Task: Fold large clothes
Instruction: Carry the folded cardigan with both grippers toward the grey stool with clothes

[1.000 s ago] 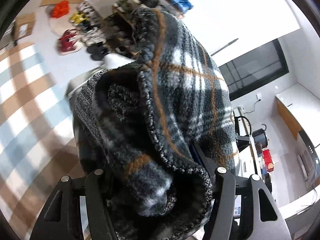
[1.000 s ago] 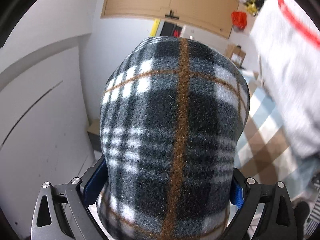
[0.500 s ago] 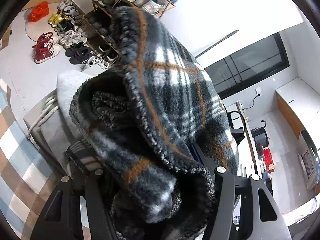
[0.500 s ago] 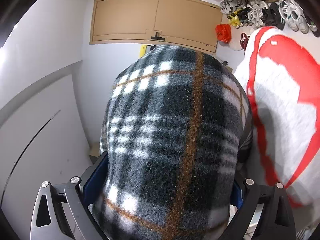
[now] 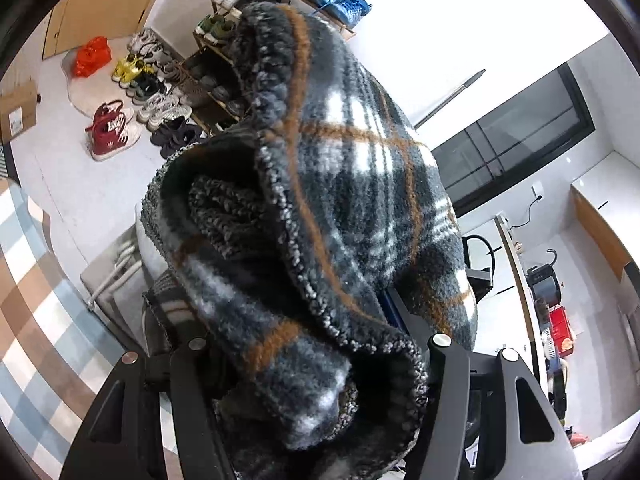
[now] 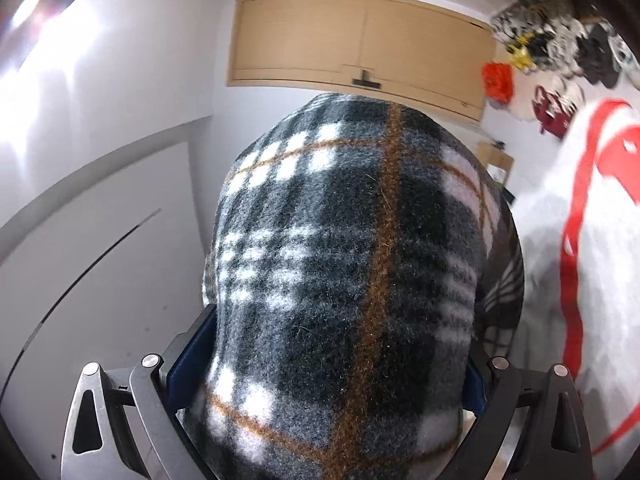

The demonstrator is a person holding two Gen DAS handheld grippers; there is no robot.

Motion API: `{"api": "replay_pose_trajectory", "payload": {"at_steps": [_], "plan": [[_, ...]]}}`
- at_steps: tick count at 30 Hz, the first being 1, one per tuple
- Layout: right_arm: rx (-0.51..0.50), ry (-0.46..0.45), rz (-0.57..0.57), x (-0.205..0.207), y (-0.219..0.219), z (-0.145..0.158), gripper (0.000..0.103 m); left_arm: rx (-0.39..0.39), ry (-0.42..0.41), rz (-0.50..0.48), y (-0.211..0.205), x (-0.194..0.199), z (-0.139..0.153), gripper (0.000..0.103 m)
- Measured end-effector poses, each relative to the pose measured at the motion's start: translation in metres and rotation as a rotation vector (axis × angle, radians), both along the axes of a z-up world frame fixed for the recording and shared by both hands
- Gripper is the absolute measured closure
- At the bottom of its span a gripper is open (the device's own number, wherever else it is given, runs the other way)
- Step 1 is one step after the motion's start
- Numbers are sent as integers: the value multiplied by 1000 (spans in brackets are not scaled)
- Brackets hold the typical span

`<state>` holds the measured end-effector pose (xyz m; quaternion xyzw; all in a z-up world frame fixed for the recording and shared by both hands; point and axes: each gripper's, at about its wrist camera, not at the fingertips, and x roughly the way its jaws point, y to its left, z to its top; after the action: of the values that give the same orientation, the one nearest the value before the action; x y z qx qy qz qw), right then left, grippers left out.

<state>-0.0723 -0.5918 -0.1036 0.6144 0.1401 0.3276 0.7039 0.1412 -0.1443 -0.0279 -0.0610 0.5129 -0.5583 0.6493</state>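
Both my tongs are clamped on the same plaid fleece garment (image 5: 352,208) right now: the left gripper (image 5: 316,364) pinches a fat rolled bundle of it with the knit trim showing, and the right gripper (image 6: 332,364) has a thick wad wedged between its blue pads (image 6: 192,356). The whole thing is up in the air, not lying on anything.

My take on doing this step well: keep both grips firm, hold the two ends level and pull them apart so the fleece hangs flat, not bunched, before laying it on the checked rug (image 5: 44,312) at lower left.

Count: one plaid garment, two grippers, one grey-and-red garment (image 6: 592,248) beside my right tongs, one shoe rack (image 5: 256,40), one red bag (image 5: 94,56), one cardboard box (image 5: 18,116).
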Motion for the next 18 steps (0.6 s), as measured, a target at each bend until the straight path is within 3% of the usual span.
{"api": "replay_pose_trajectory", "payload": {"at_steps": [4, 11, 18], "plan": [[-18, -3, -16, -15, -15, -12, 3, -7, 21, -15, -13, -9, -30, 47], [-141, 235, -28, -43, -34, -67, 2, 51, 155, 0, -25, -19, -131, 46], [-343, 377, 12, -40, -40, -36, 0, -7, 210, 63, 4, -21, -149, 43]]}}
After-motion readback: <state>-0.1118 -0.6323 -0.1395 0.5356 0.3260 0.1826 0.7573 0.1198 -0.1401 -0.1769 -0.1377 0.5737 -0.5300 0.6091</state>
